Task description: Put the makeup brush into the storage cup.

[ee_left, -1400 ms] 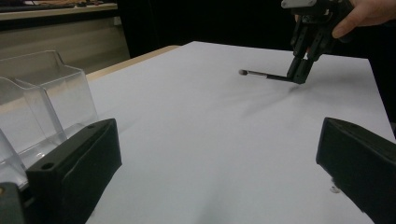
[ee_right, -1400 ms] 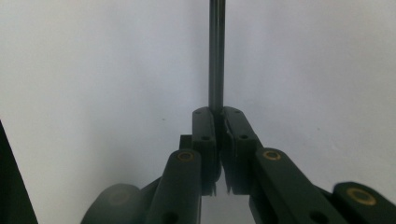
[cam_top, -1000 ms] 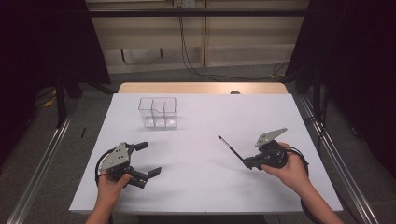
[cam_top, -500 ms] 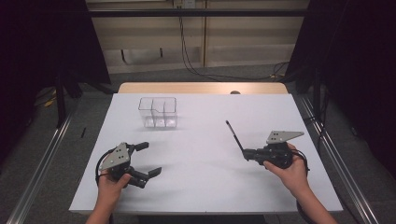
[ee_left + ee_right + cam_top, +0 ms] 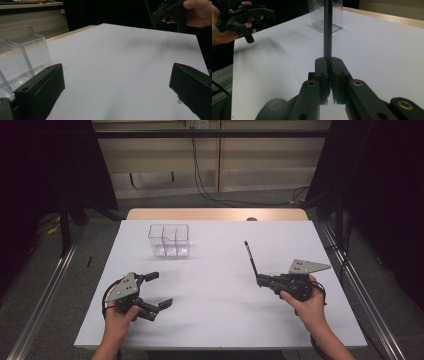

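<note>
Right claw (image 5: pixel 261 281) pinching upright-tilted pen (image 5: pixel 250 258) (probably)

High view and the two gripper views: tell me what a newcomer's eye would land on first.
The thin black pen stands out first, clamped in the shut right gripper at the right of the white table and jutting away from the person. Next comes the clear compartmented organizer, standing alone toward the far left. Near the front left edge, the left gripper is held with its jaws wide apart and nothing between them.
</note>
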`<state>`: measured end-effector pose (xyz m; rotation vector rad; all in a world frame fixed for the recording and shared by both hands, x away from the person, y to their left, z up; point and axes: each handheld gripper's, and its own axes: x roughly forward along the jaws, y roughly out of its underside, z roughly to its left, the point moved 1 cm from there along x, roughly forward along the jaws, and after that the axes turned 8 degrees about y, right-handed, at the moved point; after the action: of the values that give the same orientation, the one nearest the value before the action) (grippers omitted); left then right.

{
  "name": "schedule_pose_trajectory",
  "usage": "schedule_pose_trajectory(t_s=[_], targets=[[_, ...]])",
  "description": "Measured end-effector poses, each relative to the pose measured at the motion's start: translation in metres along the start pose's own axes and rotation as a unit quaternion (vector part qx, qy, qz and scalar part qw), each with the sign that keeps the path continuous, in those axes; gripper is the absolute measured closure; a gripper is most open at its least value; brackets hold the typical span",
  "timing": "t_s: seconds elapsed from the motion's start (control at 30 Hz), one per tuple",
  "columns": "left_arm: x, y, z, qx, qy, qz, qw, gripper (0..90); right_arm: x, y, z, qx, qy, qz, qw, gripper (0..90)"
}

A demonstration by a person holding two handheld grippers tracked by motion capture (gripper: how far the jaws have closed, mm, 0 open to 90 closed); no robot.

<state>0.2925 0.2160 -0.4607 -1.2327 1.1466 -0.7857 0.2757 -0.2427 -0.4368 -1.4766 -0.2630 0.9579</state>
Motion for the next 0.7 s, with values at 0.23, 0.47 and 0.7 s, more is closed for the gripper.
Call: schedule_pose_trajectory(t_s=[0.23,0.47,0.7], targets=[[0.000,0.000,0.001,-0.001,0.000,-0.002,1.0000,0.0,0.007,-0.002,0.003,0.005,-0.013,-0.010,0.9999,84.7],[0.000,0.000,0.000,-0.004,0.001,-0.004,1.0000,0.0,0.008,-0.005,0.006,0.005,-0.025,-0.026,0.9993,84.7],[-0.001,0.000,0.000,-0.004,-0.001,-0.005,1.0000,0.0,0.013,-0.007,0.009,0.006,-0.040,-0.030,0.9987,84.7]])
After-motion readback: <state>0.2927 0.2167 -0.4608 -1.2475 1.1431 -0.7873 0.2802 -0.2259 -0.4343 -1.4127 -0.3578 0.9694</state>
